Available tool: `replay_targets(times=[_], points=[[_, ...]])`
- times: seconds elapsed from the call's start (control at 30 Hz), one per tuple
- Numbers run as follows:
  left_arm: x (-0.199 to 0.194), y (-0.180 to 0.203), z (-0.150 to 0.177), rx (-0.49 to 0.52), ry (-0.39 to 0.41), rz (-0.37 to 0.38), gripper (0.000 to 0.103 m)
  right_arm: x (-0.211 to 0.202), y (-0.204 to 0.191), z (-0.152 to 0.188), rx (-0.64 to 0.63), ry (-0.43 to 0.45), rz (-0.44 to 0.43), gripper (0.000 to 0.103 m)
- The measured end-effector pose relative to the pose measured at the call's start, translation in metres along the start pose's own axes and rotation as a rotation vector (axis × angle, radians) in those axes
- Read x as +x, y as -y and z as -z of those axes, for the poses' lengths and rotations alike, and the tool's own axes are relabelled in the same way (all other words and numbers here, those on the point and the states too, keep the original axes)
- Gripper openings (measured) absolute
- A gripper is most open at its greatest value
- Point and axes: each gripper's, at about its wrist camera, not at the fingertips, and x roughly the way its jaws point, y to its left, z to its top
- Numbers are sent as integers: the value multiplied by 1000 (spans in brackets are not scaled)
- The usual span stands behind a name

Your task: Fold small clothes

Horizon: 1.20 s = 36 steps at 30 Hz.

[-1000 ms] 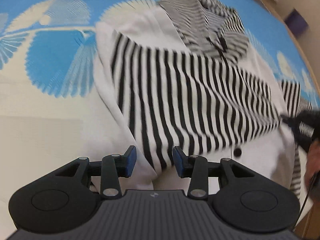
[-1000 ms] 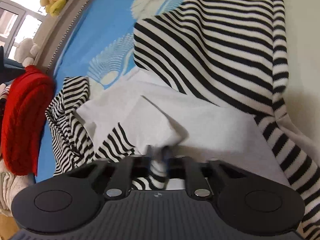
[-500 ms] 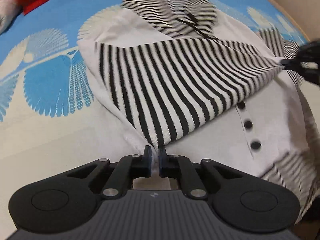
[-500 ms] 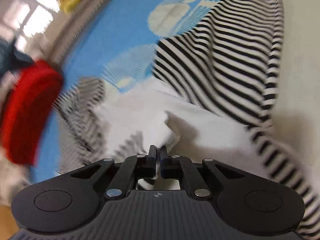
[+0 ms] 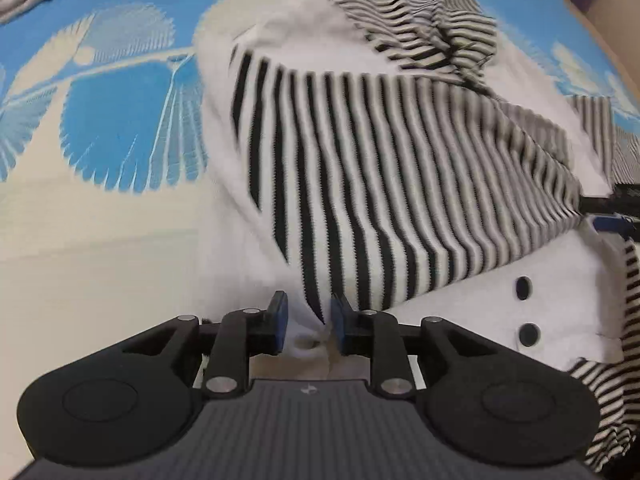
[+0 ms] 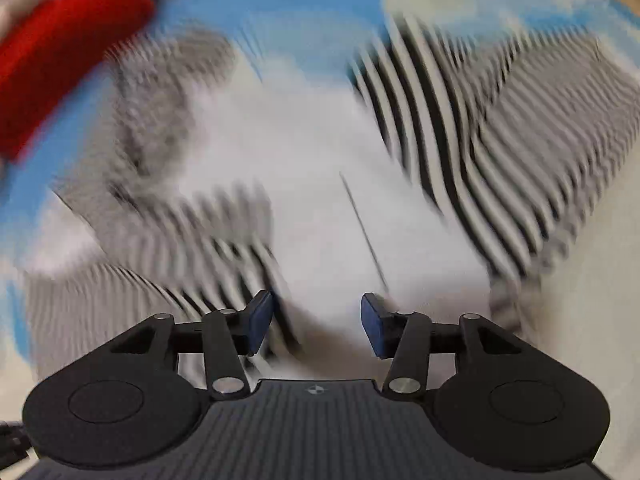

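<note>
Here we look steeply down along both tools at a small black-and-white striped garment [image 5: 360, 184] with white panels, lying spread on a blue and cream patterned bedspread [image 5: 120, 128]. Our left gripper [image 5: 307, 320] points down at the near hem, and its jaws have just been opening: they stand a little apart, with the tip of the folded striped flap and the white hem lying in the gap between them; we cannot see the blue pads [image 5: 280, 314] pressing on the cloth. The striped flap runs from that tip up and across the white front, and its far corner reaches the right edge of the left view, where the dark tip of our other tool [image 5: 612, 200] shows just beside it. Two black buttons [image 5: 524, 308] sit on the white panel below the flap, and the striped hood [image 5: 404, 20] lies bunched at the far end. Our right gripper [image 6: 316, 318] also points steeply down; its view is heavily blurred. Its jaws have just been opening and stand spread, with white cloth [image 6: 320, 208] lying under the gap and nothing pinched. A red bundle [image 6: 60, 52] lies at the upper left of that view, well apart from the garment.
</note>
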Motion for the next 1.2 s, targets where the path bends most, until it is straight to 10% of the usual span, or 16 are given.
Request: replay_targets(times=[0.4, 0.9, 1.13, 1.2], points=[[-65, 44, -36, -93, 312, -78, 51, -65, 54, -45, 21, 283, -5, 51], [-46, 93, -45, -27, 284, -39, 56, -51, 261, -89, 339, 411, 121, 51], [-40, 95, -47, -26, 271, -39, 56, -19, 271, -92, 391, 454, 98, 51], [-40, 94, -47, -27, 270, -39, 56, -16, 262, -94, 355, 471, 128, 33]])
